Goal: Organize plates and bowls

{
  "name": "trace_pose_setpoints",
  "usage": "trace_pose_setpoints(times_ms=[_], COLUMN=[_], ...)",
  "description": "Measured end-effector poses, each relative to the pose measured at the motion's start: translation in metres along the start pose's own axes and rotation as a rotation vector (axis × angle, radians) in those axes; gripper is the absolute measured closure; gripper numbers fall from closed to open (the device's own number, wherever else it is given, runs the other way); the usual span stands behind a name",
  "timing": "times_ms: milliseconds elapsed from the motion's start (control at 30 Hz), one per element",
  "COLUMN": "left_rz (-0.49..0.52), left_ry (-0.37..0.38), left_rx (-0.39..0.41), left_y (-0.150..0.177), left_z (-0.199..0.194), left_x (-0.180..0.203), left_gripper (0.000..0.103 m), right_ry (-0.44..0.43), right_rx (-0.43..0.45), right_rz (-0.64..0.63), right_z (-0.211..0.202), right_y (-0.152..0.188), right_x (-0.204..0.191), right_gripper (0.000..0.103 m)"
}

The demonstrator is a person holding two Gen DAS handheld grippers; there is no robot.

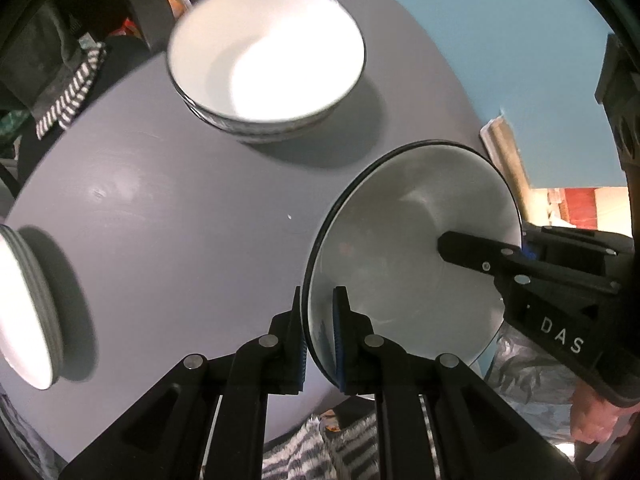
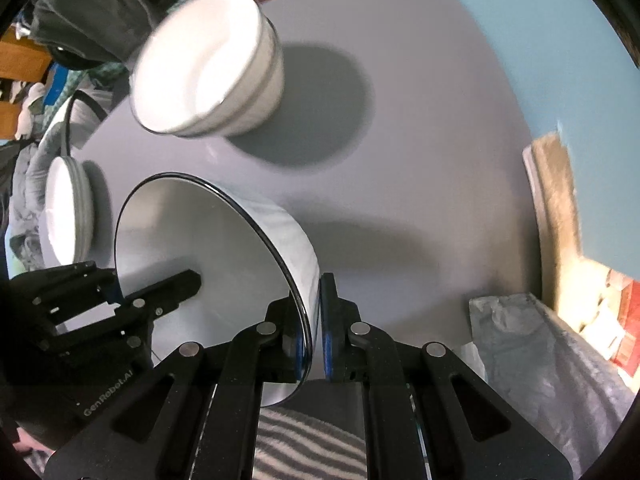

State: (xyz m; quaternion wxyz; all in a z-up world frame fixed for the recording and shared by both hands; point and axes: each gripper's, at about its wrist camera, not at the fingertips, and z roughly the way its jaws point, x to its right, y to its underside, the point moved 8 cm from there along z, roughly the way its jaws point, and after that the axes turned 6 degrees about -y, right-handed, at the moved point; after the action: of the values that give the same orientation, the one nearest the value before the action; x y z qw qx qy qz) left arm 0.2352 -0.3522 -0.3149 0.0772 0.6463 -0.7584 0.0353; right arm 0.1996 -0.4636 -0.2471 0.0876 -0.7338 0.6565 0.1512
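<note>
**While both grippers share one bowl: table inventory**

Because the bowl [image 1: 412, 248] is wide and shallow, it is held from two sides: the left gripper [image 1: 320, 332] is clamped on the near rim, one finger inside and one outside, and the right gripper [image 2: 314, 332] is clamped on the opposite rim in the same way. Judging by the shadow beneath it, the bowl hangs clear of the grey table [image 1: 180, 208], near its front edge.

Item: stack of bowls [image 1: 266, 66], white with a dark rim line, at the far side of the table; probably the destination, well apart from the held bowl.

Item: second stack [image 1: 28, 312] at the left edge, white, type unclear.

Item: striped cloth [image 2: 308, 436] below the front edge.

Item: crinkled plastic wrap [image 2: 532, 352] to the right, off the table.

Obstructions: none visible on the table between the held bowl and the far stack.
</note>
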Motion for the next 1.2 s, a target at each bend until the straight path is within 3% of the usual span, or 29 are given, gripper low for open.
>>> trace_pose_setpoints(times_ms=[333, 567, 933, 1200], left_rz=[-0.057, -0.079, -0.113, -0.131], left_ry=[-0.009, -0.046, -0.067, -0.075], left_rx=[0.064, 0.097, 0.112, 0.098], left_y=[-0.023, -0.05, -0.09, -0.1], left_z=[-0.04, -0.06, -0.06, -0.051], left_x=[-0.029, -0.044, -0.069, -0.081], left_gripper=[0.092, 0.092, 0.092, 0.092], right_ry=[0.011, 0.016, 0.006, 0.012], right_rx=[0.027, 0.042, 0.031, 0.008], right_rz=[-0.083, -0.117, -0.122, -0.124], right_z=[-0.036, -0.027, -0.02, -0.011], right_y=[-0.043, -0.054, -0.087, -0.098], right_x=[-0.032, -0.042, -0.052, -0.056], right_gripper=[0.096, 0.096, 0.096, 0.096])
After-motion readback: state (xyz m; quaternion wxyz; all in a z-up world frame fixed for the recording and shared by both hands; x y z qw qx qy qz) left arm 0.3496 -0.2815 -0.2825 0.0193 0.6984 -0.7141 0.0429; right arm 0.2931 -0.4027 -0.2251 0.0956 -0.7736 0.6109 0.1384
